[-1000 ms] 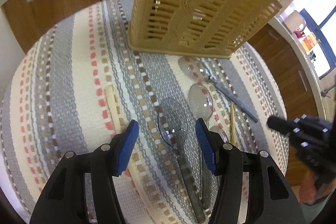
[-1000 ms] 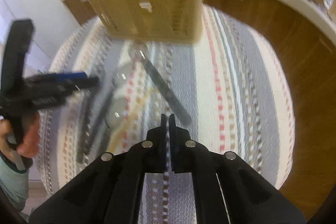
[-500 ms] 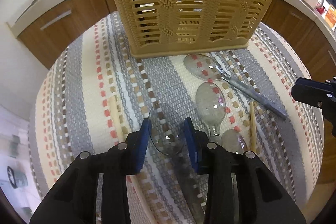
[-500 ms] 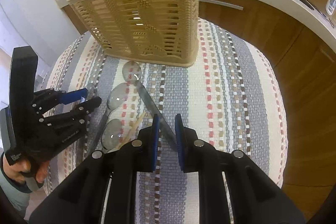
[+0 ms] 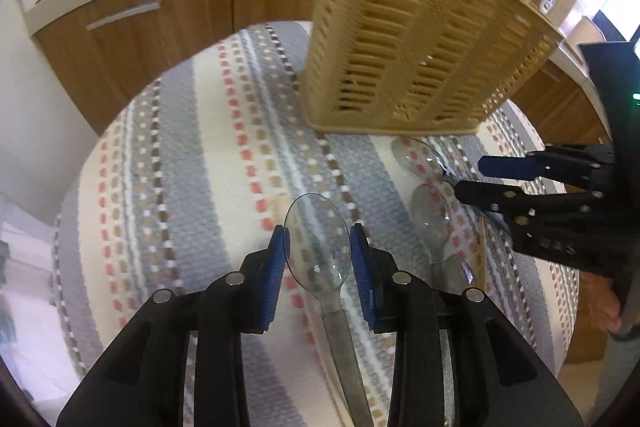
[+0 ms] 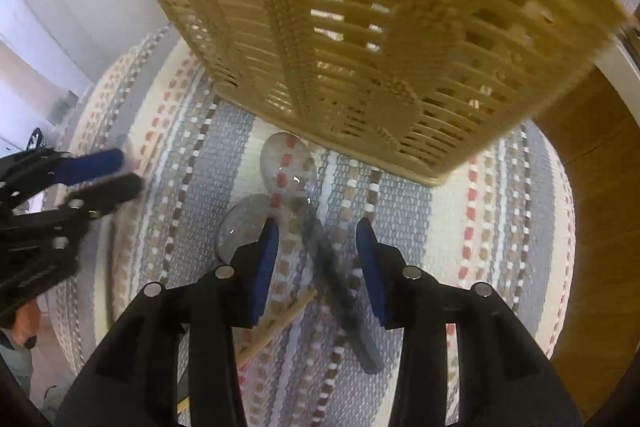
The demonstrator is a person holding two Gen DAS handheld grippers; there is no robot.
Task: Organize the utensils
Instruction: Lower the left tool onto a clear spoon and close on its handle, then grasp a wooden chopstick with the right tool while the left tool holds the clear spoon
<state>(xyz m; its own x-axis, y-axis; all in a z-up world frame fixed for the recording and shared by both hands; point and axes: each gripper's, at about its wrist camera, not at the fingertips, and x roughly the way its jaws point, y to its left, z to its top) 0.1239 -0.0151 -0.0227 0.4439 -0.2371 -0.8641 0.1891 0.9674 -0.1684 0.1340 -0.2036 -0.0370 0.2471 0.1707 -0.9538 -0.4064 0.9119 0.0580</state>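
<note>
Left tongs (image 5: pixel 318 251) clamp a clear spoon (image 5: pixel 318 243); right tongs (image 6: pixel 316 255) are opening, astride another spoon's handle (image 6: pixel 340 291). Most utensils remain outside the basket (image 5: pixel 420 47).

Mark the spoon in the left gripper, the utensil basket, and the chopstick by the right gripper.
spoon (image 5: pixel 316 239), left wrist view, middle of its clear bowl.
utensil basket (image 5: pixel 420 55), left wrist view, slatted side wall.
chopstick (image 6: pixel 280 323), right wrist view, mid-shaft between the fingers.
</note>
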